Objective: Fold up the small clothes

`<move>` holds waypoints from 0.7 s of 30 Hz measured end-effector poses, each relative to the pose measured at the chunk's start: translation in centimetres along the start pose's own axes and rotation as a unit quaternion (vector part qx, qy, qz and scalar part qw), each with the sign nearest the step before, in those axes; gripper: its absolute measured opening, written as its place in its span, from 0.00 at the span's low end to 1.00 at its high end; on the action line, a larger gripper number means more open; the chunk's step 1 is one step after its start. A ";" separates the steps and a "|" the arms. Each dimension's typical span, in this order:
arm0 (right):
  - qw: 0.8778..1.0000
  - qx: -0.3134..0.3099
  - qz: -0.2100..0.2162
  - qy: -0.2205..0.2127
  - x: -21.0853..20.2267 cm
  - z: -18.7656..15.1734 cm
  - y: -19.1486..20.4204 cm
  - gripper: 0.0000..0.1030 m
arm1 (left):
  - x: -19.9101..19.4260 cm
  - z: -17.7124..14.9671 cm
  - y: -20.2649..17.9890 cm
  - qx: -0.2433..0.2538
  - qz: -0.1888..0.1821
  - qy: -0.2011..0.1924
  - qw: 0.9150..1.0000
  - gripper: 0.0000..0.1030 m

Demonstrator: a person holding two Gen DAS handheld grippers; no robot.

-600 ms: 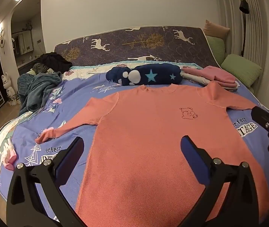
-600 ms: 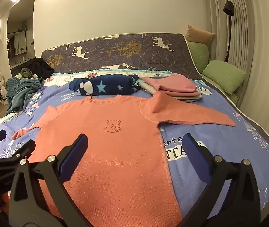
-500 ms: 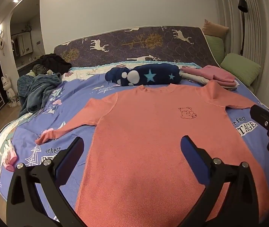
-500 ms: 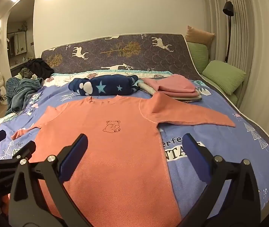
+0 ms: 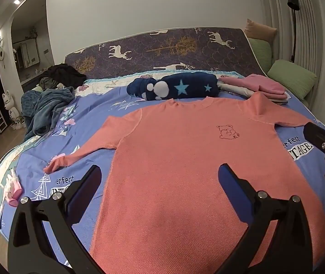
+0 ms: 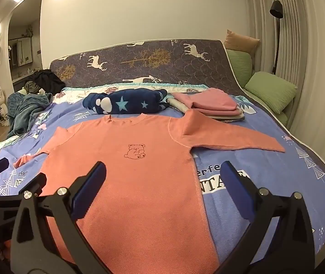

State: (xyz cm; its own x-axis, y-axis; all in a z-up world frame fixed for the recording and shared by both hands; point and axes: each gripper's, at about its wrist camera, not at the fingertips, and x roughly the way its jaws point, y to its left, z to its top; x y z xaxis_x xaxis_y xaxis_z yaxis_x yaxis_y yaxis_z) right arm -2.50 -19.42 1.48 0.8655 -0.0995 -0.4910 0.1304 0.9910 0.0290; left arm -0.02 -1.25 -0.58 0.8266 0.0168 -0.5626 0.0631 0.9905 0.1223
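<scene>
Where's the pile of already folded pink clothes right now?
In the right wrist view the folded pink stack lies far right on the bed, beside the navy star blanket, just behind the salmon shirt.

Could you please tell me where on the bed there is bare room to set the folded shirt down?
Bare blue sheet lies below the right sleeve, out to the bed's edge. A smaller patch sits between the left sleeve and the teal blanket. The head end is crowded: starred navy bundle beside the pink folded stack.
</scene>
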 end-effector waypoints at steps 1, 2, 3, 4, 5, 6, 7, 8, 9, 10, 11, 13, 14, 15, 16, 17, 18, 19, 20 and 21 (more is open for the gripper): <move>1.000 0.000 0.001 0.000 0.0 0.0 -0.1 0.98 | 0.1 0.0 0.1 0.000 0.001 0.001 1.000 0.99; 1.000 0.000 0.002 0.001 0.1 0.0 0.0 0.98 | 0.2 0.0 0.1 0.000 0.002 0.004 1.000 0.99; 1.000 -0.001 0.003 0.002 0.1 0.0 0.0 0.98 | 0.4 -0.1 0.1 -0.001 0.001 0.007 1.000 0.99; 1.000 -0.001 0.003 0.004 0.2 0.0 0.1 0.98 | 0.5 -0.1 0.1 -0.001 0.000 0.011 1.000 0.99; 1.000 -0.002 0.004 0.006 0.4 -0.1 0.2 0.98 | 0.7 -0.2 0.2 -0.002 -0.002 0.014 1.000 0.99; 1.000 -0.003 0.004 0.008 0.5 -0.1 0.4 0.98 | 0.8 -0.2 0.2 -0.003 -0.003 0.016 1.000 0.99; 1.000 -0.004 0.005 0.009 0.6 -0.2 0.4 0.98 | 0.9 -0.3 0.2 -0.003 -0.003 0.016 1.000 0.99; 1.000 -0.005 0.004 0.009 0.7 -0.2 0.4 0.98 | 1.0 -0.4 0.2 -0.003 -0.003 0.017 1.000 0.99; 1.000 -0.006 0.004 0.010 0.8 -0.3 0.5 0.98 | 1.0 -0.4 0.3 -0.003 -0.004 0.018 1.000 0.99; 1.000 -0.006 0.003 0.011 0.9 -0.3 0.5 0.98 | 1.0 -0.4 0.3 -0.002 -0.005 0.018 1.000 0.99; 1.000 -0.007 0.004 0.013 1.0 -0.4 0.6 0.98 | 1.1 -0.4 0.3 -0.002 -0.005 0.019 1.000 0.99; 1.000 -0.006 0.005 0.016 1.2 -0.5 0.6 0.98 | 1.1 -0.3 0.3 -0.002 -0.007 0.020 1.000 0.99; 1.000 -0.006 0.004 0.017 1.3 -0.5 0.6 0.98 | 1.1 -0.3 0.3 -0.003 -0.009 0.020 1.000 0.99; 1.000 -0.006 0.004 0.019 1.5 -0.5 0.6 0.98 | 1.0 -0.2 0.3 -0.003 -0.010 0.019 1.000 0.99; 1.000 -0.006 0.004 0.020 1.6 -0.5 0.6 0.98 | 1.0 -0.2 0.3 -0.003 -0.010 0.018 1.000 0.99; 1.000 -0.006 0.004 0.021 1.6 -0.5 0.6 0.98 | 0.9 -0.2 0.3 -0.003 -0.010 0.016 1.000 0.99; 1.000 -0.007 0.005 0.021 1.7 -0.6 0.7 0.98 | 0.9 -0.1 0.3 -0.003 -0.009 0.015 1.000 0.99; 1.000 -0.007 0.004 0.021 1.7 -0.6 0.7 0.98 | 0.9 -0.1 0.3 -0.003 -0.009 0.015 1.000 0.99; 1.000 -0.008 0.004 0.021 1.7 -0.6 0.7 0.98 | 0.9 -0.1 0.3 -0.003 -0.008 0.015 1.000 0.99; 1.000 -0.008 0.004 0.022 1.7 -0.6 0.8 0.98 | 1.0 -0.1 0.3 -0.002 -0.009 0.015 1.000 0.99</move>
State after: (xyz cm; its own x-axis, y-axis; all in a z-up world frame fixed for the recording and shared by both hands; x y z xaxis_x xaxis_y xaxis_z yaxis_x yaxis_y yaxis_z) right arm -1.21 -18.77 0.13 0.8447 -0.0878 -0.5280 0.1151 0.9932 0.0189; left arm 0.71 -0.93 -1.19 0.8084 0.0034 -0.5887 0.0748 0.9913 0.1085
